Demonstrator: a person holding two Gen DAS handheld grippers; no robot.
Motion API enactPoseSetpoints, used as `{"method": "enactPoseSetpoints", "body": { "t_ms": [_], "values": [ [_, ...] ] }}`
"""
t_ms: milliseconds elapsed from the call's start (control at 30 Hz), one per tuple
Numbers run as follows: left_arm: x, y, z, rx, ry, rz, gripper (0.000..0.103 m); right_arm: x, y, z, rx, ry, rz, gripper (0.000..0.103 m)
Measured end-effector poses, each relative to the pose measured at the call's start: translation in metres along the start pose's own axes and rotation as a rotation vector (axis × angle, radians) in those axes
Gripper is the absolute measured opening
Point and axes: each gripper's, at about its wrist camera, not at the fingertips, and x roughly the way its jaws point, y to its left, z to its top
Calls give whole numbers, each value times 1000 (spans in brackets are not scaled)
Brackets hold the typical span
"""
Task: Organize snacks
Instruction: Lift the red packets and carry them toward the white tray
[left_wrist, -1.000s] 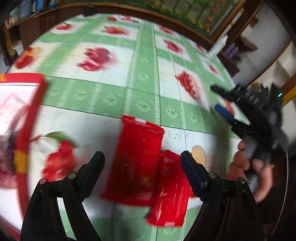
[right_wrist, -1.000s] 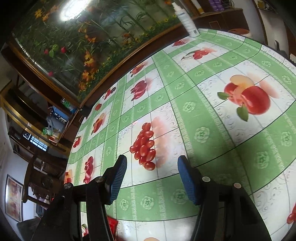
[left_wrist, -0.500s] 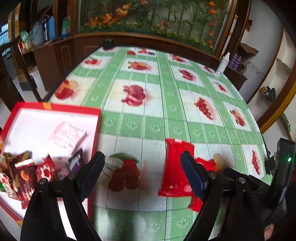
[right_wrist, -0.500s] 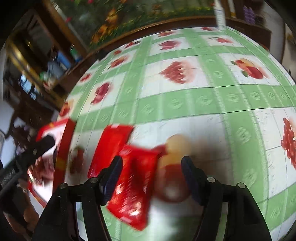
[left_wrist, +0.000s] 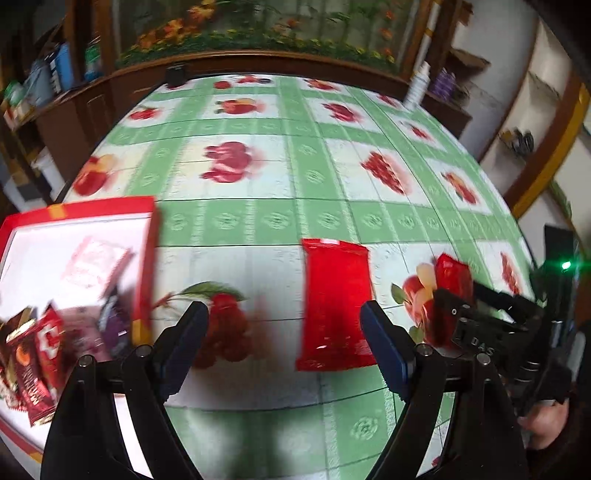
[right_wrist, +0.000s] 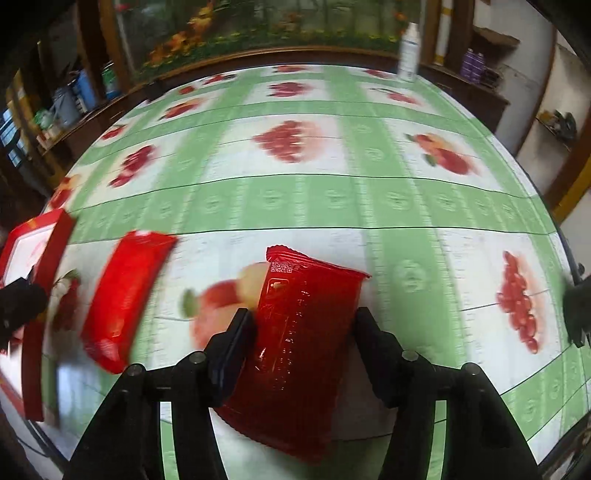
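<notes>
My right claw (right_wrist: 301, 347) is closing across the red snack packet (right_wrist: 303, 332); it looks light, crinkly and slippery, so I take its middle. My left claw (left_wrist: 284, 347) hangs released.

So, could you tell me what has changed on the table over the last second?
The right gripper has swung from bare tablecloth over to the nearer red snack packet; its jaws are closing with the packet between them. The left gripper stayed open and holds nothing. The other red packet still lies flat on the tablecloth, and the red box of snacks remains at the left.
</notes>
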Motion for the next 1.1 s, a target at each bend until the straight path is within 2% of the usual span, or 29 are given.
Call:
{"method": "enactPoseSetpoints", "body": {
  "t_ms": [33,100,200,300,367,400,433,467,500,533,600,633,767,900,1100],
  "values": [
    [8,-7,1,17,17,12,84,-1,-3,-1,-6,0,0,65],
    [20,-14,2,26,49,19,84,-1,-4,-2,-6,4,-4,78],
    [34,-25,0,48,79,20,84,1,-8,-4,-4,-2,-11,88],
    [46,-35,-1,88,93,42,84,4,-17,-3,11,-8,-21,95],
    [54,-38,-3,104,113,43,86,6,-18,-2,18,-10,-26,95],
    [53,-41,-4,125,87,57,87,6,-17,-3,17,-14,-30,94],
    [53,-42,-6,138,75,35,86,6,-17,-3,15,-17,-31,91],
    [53,-43,-7,149,65,25,86,5,-15,-3,10,-27,-26,78],
    [52,-44,-9,164,55,19,85,2,-13,-3,-1,-40,-20,50],
    [52,-43,-10,171,47,13,82,-1,-10,-3,-15,-51,-13,48],
    [48,-42,-11,186,27,2,56,-3,-8,-2,-19,-44,-24,48],
    [45,-40,-11,188,24,-12,50,-3,-9,-3,-14,-50,-13,48],
    [41,-34,-14,185,17,-33,49,-5,-10,-6,7,-71,25,48],
    [32,-27,-16,140,12,-96,48,-11,-10,-11,42,-88,184,47],
    [5,-19,-19,129,-42,-82,48,-17,-13,-11,103,-101,330,47]
  ]
}}
